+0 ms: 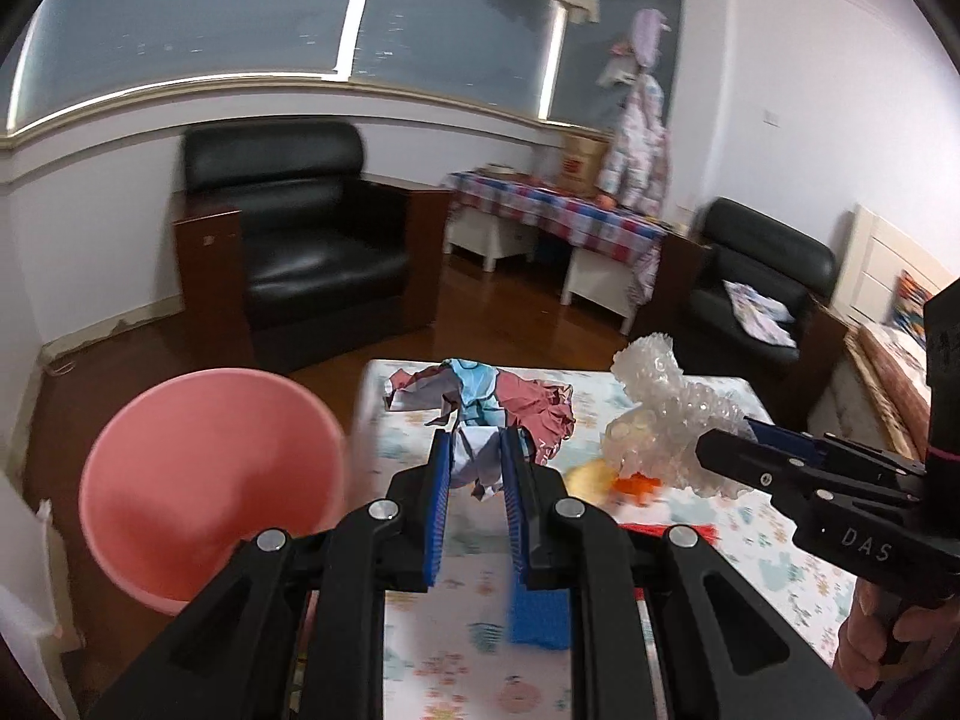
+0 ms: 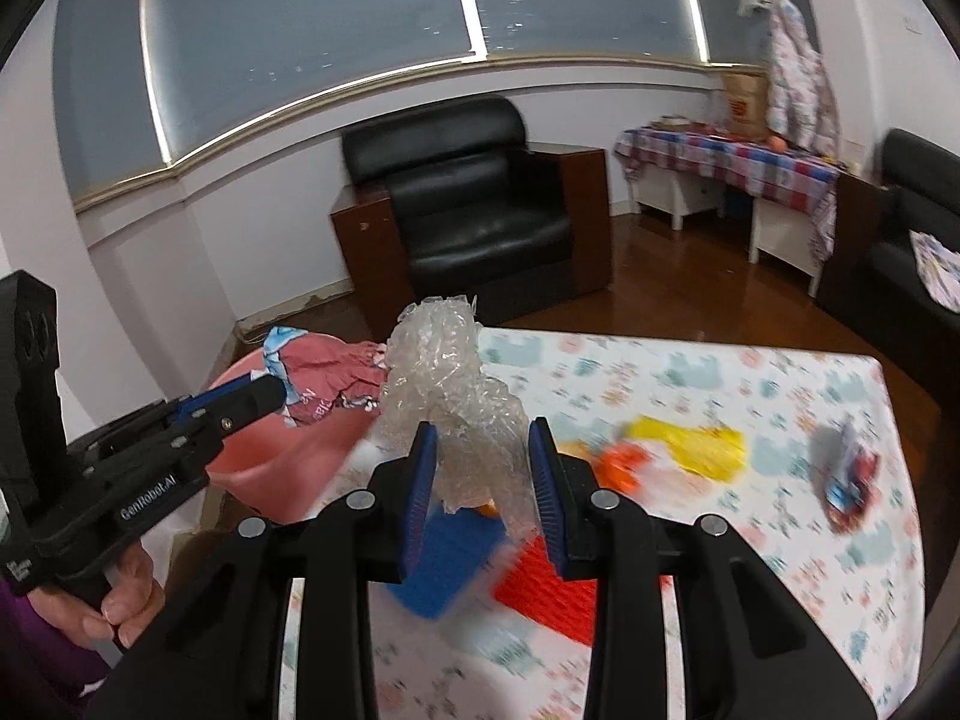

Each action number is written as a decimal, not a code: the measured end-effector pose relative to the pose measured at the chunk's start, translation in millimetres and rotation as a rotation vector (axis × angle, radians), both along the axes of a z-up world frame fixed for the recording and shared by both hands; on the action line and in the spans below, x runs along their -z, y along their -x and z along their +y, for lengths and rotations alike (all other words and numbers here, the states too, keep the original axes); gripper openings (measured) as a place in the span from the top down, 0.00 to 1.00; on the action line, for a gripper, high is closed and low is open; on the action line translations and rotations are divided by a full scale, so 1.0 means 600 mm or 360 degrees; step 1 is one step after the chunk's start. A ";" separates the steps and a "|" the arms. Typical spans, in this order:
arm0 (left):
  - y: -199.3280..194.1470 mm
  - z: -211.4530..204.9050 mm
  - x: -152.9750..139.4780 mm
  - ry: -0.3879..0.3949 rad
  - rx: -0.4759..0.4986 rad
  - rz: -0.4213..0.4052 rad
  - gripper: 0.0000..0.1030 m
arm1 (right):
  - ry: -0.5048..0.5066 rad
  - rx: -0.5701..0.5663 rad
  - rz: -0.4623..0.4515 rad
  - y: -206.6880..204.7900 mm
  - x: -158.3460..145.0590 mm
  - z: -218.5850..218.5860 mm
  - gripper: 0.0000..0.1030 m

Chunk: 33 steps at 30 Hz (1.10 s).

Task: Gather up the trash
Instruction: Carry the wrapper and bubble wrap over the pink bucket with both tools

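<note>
Our left gripper (image 1: 477, 450), marked "GenRobot.AI", pinches crumpled paper (image 1: 480, 402) beside the pink bin (image 1: 204, 480). Our right gripper (image 2: 483, 456), marked what looks like "DAS", clamps bubble wrap (image 2: 444, 384).

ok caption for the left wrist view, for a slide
Left gripper lifts crumpled paper beside the pink bin; right gripper holds bubble wrap.

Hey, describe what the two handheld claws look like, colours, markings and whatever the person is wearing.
Both are black plastic with blue ribbed pads and round silver pivot pins. The left claw carries white "GenRobot.AI" lettering along its body; the right claw shows white "DAS" lettering. Each sits on a black pistol-style handle. A purple sleeve shows at the left hand.
</note>
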<state>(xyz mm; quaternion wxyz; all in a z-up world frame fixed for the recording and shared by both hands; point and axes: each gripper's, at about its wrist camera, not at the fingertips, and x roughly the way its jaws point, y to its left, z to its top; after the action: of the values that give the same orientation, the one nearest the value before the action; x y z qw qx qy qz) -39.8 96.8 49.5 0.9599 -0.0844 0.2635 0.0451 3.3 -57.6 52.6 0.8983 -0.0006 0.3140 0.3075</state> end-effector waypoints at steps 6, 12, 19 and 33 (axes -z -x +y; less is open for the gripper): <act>0.014 0.053 0.002 -0.0026 -0.0164 -0.0003 0.84 | -0.0003 -0.0116 -0.0003 -0.014 -0.006 0.076 0.69; 0.023 0.104 0.013 -0.0038 -0.0299 0.0019 0.84 | 0.0009 -0.0221 -0.0015 -0.020 -0.009 0.148 0.69; 0.039 0.160 0.035 -0.0011 -0.0436 0.0067 0.84 | 0.0057 -0.0330 -0.0012 -0.018 -0.001 0.220 0.69; 0.057 0.243 0.092 0.0043 -0.0604 0.0200 0.84 | 0.0127 -0.0430 0.0040 -0.013 0.027 0.299 0.69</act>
<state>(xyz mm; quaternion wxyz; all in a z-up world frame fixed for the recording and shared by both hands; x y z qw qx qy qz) -74.2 242.8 -6.0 0.9146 -0.1426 0.3027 0.2269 10.8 121.6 36.5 0.8439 -0.0748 0.3343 0.4128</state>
